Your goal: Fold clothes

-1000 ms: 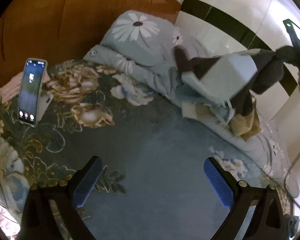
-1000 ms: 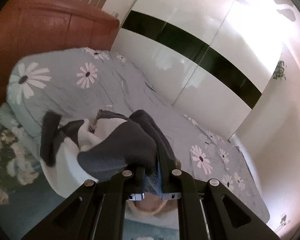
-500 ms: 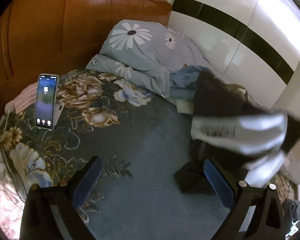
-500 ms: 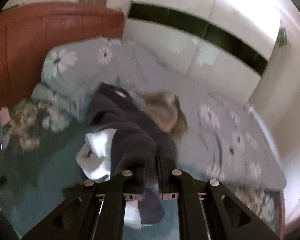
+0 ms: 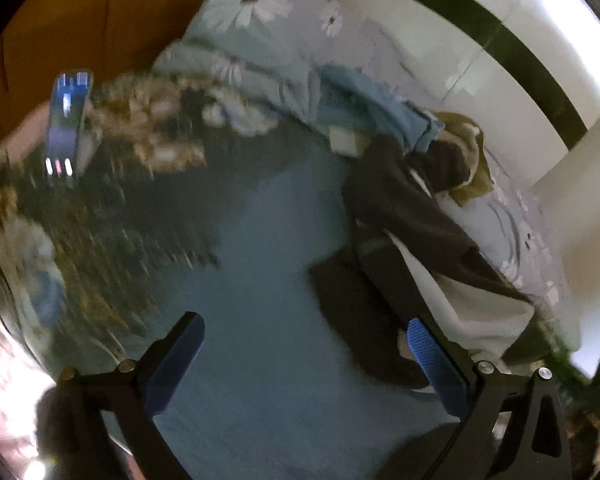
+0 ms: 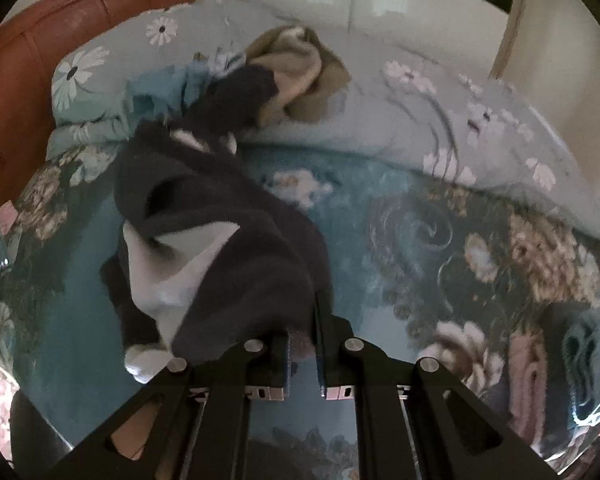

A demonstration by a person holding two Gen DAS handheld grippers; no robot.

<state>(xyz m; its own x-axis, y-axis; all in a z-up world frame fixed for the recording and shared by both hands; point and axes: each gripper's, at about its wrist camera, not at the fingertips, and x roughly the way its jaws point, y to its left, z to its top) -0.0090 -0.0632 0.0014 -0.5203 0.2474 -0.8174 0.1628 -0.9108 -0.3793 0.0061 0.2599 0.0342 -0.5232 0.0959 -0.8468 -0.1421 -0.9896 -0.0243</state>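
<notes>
Surroundings: phone (image 5: 67, 124) propped upright at far left of bed (image 5: 252, 264), near wooden headboard (image 5: 112, 12). Daisy-print quilt (image 6: 420, 120) bunched along far side, w/ tan garment (image 6: 300, 72) and blue garment (image 5: 376, 100) heaped on it. Dark-and-white garment (image 6: 228, 240) lies across bed, far end touching that heap.

Left gripper (image 5: 304, 352): fingers spread, empty. Right gripper (image 6: 302, 354): fingers pinching dark garment's edge.

Vs 0.5 s ago: garment dragged lower onto bed; left view blurred.
</notes>
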